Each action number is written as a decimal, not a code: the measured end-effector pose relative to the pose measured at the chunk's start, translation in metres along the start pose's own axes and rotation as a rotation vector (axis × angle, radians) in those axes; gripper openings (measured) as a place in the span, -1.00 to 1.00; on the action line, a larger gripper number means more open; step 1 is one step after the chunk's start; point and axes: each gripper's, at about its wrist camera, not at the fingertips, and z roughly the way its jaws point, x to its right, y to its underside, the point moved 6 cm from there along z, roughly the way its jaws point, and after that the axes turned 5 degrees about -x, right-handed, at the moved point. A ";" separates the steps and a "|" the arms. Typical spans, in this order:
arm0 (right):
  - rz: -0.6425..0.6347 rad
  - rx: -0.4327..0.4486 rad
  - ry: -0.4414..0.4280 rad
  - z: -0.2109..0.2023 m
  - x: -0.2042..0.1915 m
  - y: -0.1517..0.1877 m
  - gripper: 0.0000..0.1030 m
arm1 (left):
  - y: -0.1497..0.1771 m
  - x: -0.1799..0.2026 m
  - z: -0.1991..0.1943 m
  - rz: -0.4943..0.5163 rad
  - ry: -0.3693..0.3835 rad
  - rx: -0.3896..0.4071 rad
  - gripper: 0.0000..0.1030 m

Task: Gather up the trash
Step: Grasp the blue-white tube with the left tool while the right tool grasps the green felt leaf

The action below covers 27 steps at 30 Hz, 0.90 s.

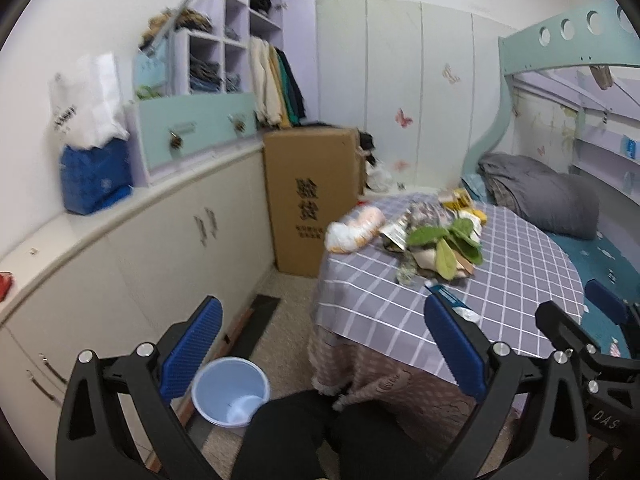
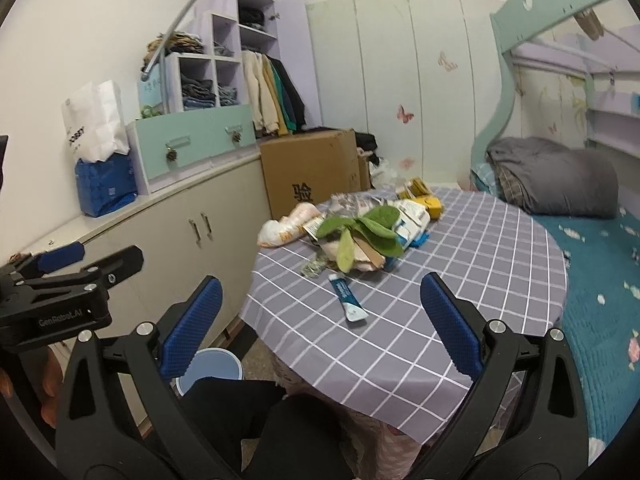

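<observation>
Bedroom setting, cluttered: cream cabinets along one wall, a bunk bed opposite, and a round table (image 1: 500, 280) under a grey checked cloth between them.

Left wrist view. Left gripper (image 1: 320, 344) is held low, short of the table edge, jaws spread wide with nothing between the blue pads. Ahead of it and to its right, the trash pile (image 1: 436, 240) lies on the tabletop: green leaves, wrappers and a white-and-orange plastic bag (image 1: 352, 232) on the pile's left side. A blue-and-white sachet (image 1: 444, 294) lies on the cloth just behind the right finger's tip and is partly hidden by it. Below the gripper, beside its left finger, a pale blue bin (image 1: 230, 390) stands on the floor; it holds something pale that is not identifiable. A cardboard box (image 1: 312, 196) stands beyond, left of the table. The other tool shows at the right edge of the frame.

Right wrist view. Right gripper (image 2: 320, 320) hovers above the near edge of the table, jaws fully apart and holding nothing. The sachet (image 2: 348, 298) lies flat on the cloth between the two fingers, slightly ahead of them, touching neither. The trash pile (image 2: 360, 232) sits farther ahead, near the table's middle. The bin (image 2: 212, 368) is low left, mostly hidden behind the left finger. The left gripper appears off to the left, near the cabinets (image 2: 180, 248), its jaws apart.
</observation>
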 end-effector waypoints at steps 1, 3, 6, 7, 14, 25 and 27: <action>0.018 -0.007 0.000 0.005 0.007 0.000 0.88 | -0.001 0.006 0.009 0.003 0.017 -0.023 0.92; 0.046 -0.021 0.025 0.013 0.022 0.002 0.88 | -0.001 0.017 0.024 0.008 0.045 -0.048 0.92; 0.086 -0.040 0.066 0.027 0.048 0.002 0.88 | -0.001 0.038 0.051 0.030 0.073 -0.101 0.92; 0.107 -0.046 0.082 0.034 0.061 0.003 0.88 | 0.000 0.045 0.060 0.035 0.083 -0.120 0.92; 0.203 -0.109 0.125 0.068 0.120 0.011 0.88 | 0.008 0.105 0.128 0.070 0.157 -0.273 0.91; 0.271 -0.167 0.136 0.096 0.164 0.013 0.88 | 0.018 0.159 0.194 0.115 0.184 -0.432 0.14; 0.268 -0.170 0.132 0.099 0.165 0.013 0.88 | 0.019 0.161 0.197 0.137 0.160 -0.420 -0.03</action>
